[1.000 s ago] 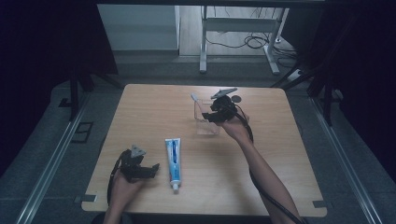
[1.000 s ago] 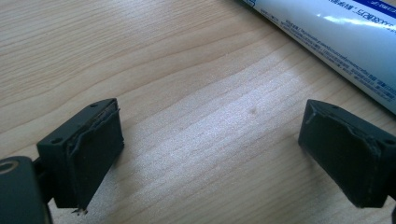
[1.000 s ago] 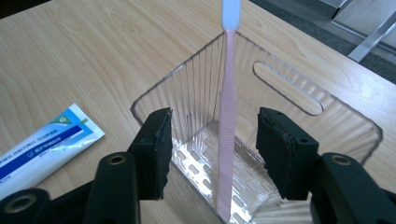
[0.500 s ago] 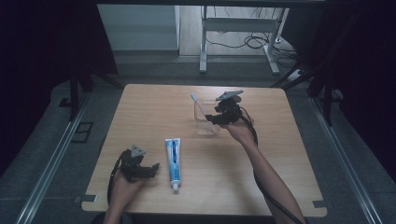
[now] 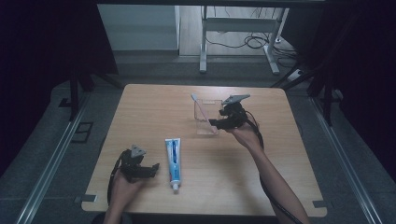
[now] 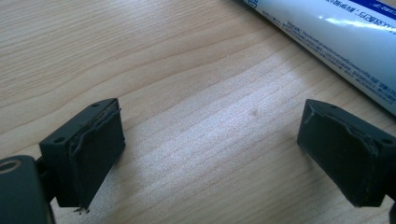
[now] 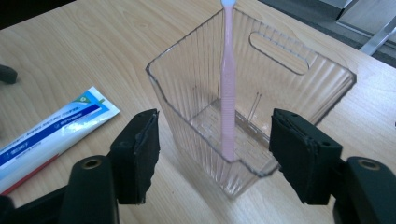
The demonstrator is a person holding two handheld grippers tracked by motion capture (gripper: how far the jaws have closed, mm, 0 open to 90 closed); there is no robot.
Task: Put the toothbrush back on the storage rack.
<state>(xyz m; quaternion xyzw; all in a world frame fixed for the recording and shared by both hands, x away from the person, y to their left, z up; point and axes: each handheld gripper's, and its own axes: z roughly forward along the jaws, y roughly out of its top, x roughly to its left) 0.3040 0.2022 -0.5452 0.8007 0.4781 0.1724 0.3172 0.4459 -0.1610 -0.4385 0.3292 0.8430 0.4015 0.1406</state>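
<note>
Nearest, the left gripper (image 5: 148, 170) rests with jaws apart just beside the toothpaste tube (image 5: 173, 159) on the wooden table (image 5: 140, 112). Farther off, the right gripper (image 7: 215, 154), jaws spread and empty, faces the clear plastic bin (image 7: 299, 79) where the pink toothbrush (image 7: 227, 93) leans. Withdrawing straight back should avoid tipping the bin.

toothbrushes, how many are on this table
1. The pink toothbrush stands tilted inside the clear plastic bin at the far middle of the table, its head poking above the rim. No other is visible.
</note>
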